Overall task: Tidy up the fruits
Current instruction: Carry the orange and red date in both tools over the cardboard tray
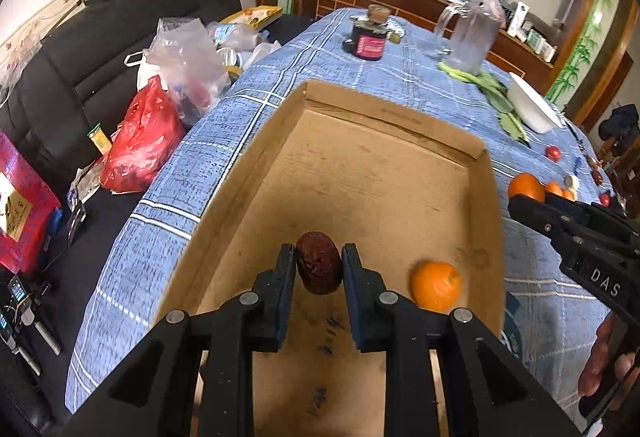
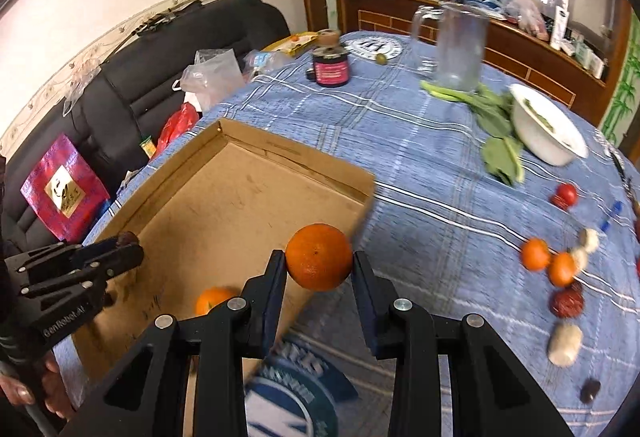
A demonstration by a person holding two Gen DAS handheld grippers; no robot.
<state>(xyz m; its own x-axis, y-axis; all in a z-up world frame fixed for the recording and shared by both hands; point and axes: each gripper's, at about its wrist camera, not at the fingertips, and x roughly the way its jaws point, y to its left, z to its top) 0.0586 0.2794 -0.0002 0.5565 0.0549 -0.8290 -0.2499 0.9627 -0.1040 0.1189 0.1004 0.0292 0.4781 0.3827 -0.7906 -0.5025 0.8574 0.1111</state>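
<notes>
Left wrist view: my left gripper (image 1: 319, 264) clamped on dark red date (image 1: 319, 263), lower centre, over cardboard box (image 1: 360, 173); loose orange (image 1: 436, 286) inside box, lower right.

Right wrist view: my right gripper (image 2: 319, 264) clamped on held orange (image 2: 319, 257), centre, over box's right edge.

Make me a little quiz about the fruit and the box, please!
1. True or false: the left hand-held gripper holds a banana.
2. What does the right hand-held gripper hold? A) a wrinkled dark red fruit B) an orange C) a leaf
3. Fill the gap: one orange already lies inside the cardboard ____.

Key: 1 false, it is shut on a wrinkled dark red fruit. 2 B, the held orange. 3 box.
</notes>
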